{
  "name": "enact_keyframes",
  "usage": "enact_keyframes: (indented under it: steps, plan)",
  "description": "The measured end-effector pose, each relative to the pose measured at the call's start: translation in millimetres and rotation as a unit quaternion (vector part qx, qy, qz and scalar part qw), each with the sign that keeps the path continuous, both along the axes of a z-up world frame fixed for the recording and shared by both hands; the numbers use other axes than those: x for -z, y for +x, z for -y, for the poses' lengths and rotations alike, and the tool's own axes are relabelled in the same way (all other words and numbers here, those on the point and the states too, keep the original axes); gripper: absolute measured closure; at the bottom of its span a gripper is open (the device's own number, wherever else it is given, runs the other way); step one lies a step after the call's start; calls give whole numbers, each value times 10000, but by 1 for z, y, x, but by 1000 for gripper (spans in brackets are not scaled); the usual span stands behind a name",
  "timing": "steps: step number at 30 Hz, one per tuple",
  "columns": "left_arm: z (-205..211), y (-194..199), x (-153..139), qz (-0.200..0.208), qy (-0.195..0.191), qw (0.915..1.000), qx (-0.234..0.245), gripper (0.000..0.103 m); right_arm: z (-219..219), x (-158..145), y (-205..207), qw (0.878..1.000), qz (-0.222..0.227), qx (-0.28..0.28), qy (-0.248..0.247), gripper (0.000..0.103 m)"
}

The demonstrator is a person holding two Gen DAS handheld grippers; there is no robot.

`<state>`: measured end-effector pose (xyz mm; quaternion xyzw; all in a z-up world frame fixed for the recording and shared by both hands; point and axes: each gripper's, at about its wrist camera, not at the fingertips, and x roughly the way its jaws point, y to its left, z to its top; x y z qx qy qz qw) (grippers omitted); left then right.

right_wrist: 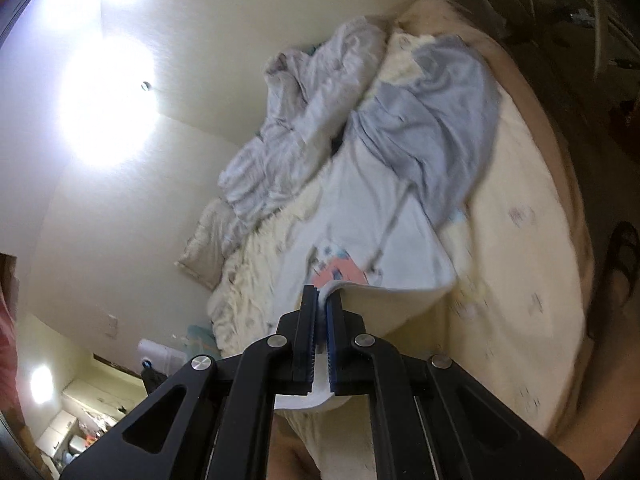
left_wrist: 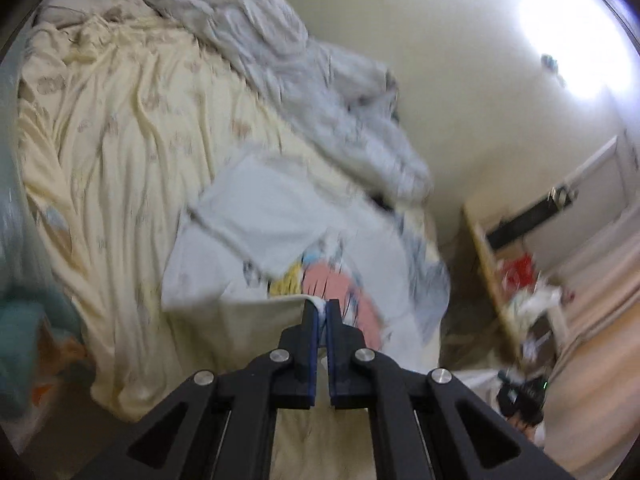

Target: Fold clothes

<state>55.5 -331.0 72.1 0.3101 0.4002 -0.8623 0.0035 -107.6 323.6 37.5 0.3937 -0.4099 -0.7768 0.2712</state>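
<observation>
A white T-shirt (left_wrist: pixel 256 216) with a pink and yellow print lies on the cream bed sheet (left_wrist: pixel 120 152), one sleeve folded over its chest. My left gripper (left_wrist: pixel 322 304) is shut on the shirt's near hem edge. In the right wrist view the same white T-shirt (right_wrist: pixel 360 208) stretches away from me, and my right gripper (right_wrist: pixel 322 294) is shut on its hem, with white cloth showing between the blue pads (right_wrist: pixel 331 344). Both frames are blurred by motion.
A crumpled grey duvet (left_wrist: pixel 320 80) lies along the wall side of the bed. A grey-blue garment (right_wrist: pixel 432 128) lies over the far end of the shirt. A pillow (right_wrist: pixel 202 244) rests by the wall. A cluttered shelf (left_wrist: pixel 516 268) and floor lie beyond the bed's edge.
</observation>
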Motion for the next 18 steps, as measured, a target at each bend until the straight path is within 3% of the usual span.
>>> enact_keyframes:
  steps: [4,7,15,18]
  plan:
    - [27,-18,-2,-399,330,9971,-562,100,4,-17,-32,9998,-175,27,-132,99]
    - [39,-45,-5,-505,211,9967,-598,100,11,-22,-63,9997,-225,34,-130,99]
    - [66,-111,-9,-212,-188,9981,-540,100,32,-33,-146,9994,-307,86,-122,99]
    - [78,-132,-5,-229,-173,9980,-570,100,40,-36,-176,9993,-332,121,-143,99]
